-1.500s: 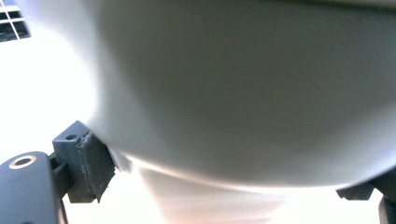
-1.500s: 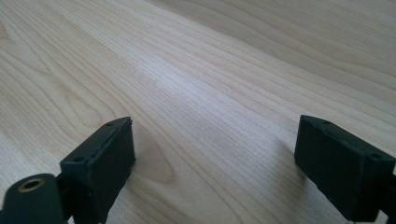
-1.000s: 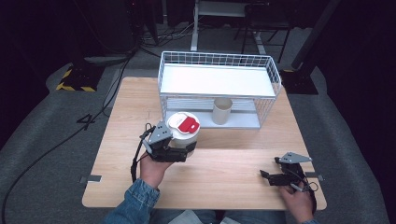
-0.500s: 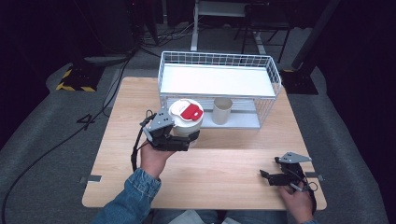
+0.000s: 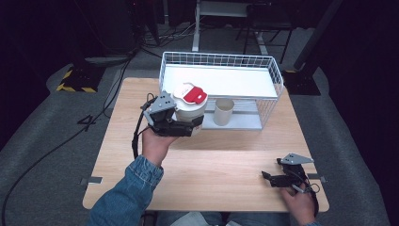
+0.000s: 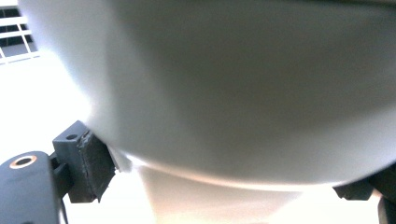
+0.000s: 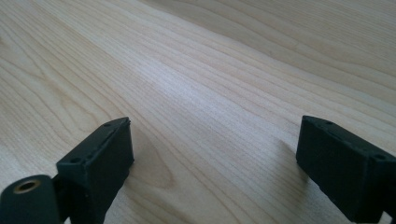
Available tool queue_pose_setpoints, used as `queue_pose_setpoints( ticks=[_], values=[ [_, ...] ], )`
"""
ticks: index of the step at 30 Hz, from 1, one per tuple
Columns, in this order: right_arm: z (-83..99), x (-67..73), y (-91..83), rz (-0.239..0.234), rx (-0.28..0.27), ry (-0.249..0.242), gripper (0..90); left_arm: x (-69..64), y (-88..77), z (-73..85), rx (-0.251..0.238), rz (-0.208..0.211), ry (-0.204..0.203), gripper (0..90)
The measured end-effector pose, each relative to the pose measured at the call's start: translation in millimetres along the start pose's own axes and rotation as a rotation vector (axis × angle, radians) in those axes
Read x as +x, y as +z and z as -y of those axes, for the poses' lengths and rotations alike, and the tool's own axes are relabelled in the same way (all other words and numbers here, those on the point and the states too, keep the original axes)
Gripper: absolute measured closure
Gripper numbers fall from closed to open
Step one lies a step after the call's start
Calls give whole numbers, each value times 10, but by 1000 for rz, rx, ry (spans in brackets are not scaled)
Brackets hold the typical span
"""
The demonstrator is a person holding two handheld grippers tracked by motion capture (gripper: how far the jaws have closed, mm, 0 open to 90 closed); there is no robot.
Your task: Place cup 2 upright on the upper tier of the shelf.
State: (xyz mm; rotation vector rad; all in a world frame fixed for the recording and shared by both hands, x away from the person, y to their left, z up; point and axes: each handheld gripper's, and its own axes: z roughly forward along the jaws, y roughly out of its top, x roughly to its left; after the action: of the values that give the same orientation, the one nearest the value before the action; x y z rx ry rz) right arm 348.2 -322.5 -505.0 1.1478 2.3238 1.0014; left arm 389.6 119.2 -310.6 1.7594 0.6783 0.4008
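A white round tub (image 5: 190,109) with a white lid bearing a red patch is sitting upright in the left gripper (image 5: 181,123), its short axis standing vertical and the lid facing up. It is hanging above the wooden table (image 5: 226,160), just in front of the near left corner of the white wire basket (image 5: 221,84), close to a small beige cup (image 5: 223,111) standing at the basket's front edge. In the left gripper view the tub's pale wall (image 6: 233,84) is bulging between the two black jaws, whose pads are pressing against its lower sides, so the gripper is clamping the tub. The right gripper (image 5: 275,180) is resting low at the table's near right edge, its jaws standing well apart over bare wood with nothing between them.
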Motion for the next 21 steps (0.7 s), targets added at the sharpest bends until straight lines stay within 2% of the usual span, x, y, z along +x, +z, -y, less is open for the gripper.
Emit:
queue_pose_setpoints(
  ticks=[12,21],
  values=[
    [0,0,0,0,0,0,113,109,101,-327,-20,-20,3,124],
    [0,0,0,0,0,0,113,153,217,-617,-32,-38,20,124]
  ],
)
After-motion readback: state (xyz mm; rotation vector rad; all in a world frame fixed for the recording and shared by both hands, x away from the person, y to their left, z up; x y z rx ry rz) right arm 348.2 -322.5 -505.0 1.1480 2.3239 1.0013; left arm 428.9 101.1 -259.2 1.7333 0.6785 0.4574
